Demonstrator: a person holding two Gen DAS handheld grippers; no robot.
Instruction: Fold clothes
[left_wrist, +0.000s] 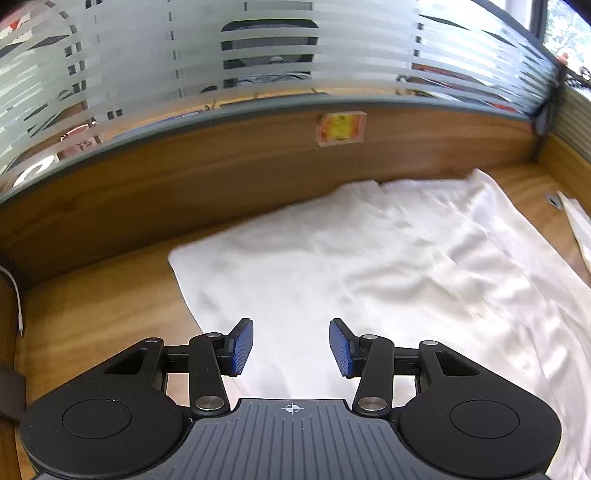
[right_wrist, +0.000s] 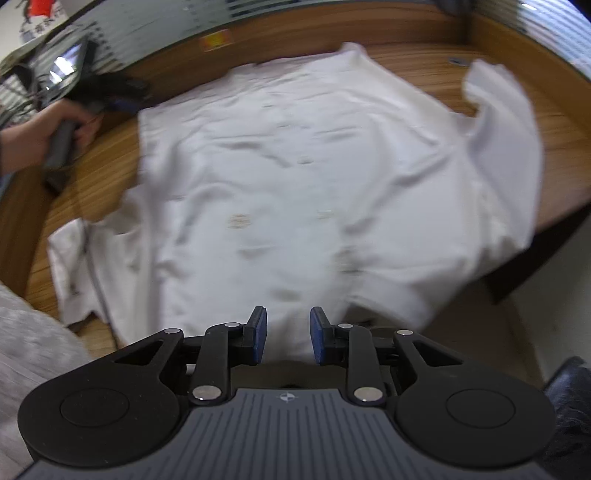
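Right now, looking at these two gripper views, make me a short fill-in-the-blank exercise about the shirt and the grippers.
1. The garment spread on the wooden desk is ____ in colour.
2. The pads of the left gripper are ____ in colour.
3. The right gripper has its jaws open, with ____ held between them.
4. In the right wrist view, one side of the garment hangs over the desk's ____.

Missing words: white; blue; nothing; edge
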